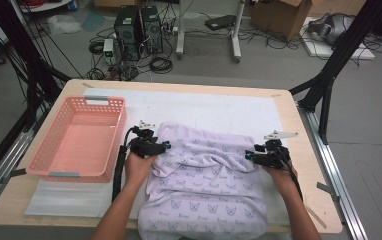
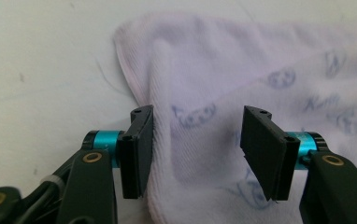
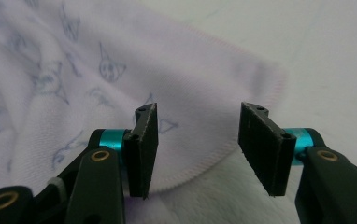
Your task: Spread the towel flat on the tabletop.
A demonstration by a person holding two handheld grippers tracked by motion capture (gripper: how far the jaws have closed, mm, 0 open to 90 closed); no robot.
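A pale lilac towel (image 1: 204, 180) printed with small cat-face outlines lies on the white mat, folded over at its far part and hanging off the table's near edge. My left gripper (image 1: 165, 146) is at the fold's left end; in the left gripper view its jaws stand open over the towel (image 2: 200, 93) corner (image 2: 196, 140), with nothing pinched. My right gripper (image 1: 249, 155) is at the fold's right end. Its jaws stand open (image 3: 197, 144) above the towel's hemmed corner (image 3: 200, 93), apart from the cloth.
A pink plastic basket (image 1: 106, 107) stands at the left of the white mat (image 1: 219, 107), close to my left gripper. The wooden table (image 1: 309, 165) ends just right of my right hand. Black frame legs, computers and cables are on the floor beyond.
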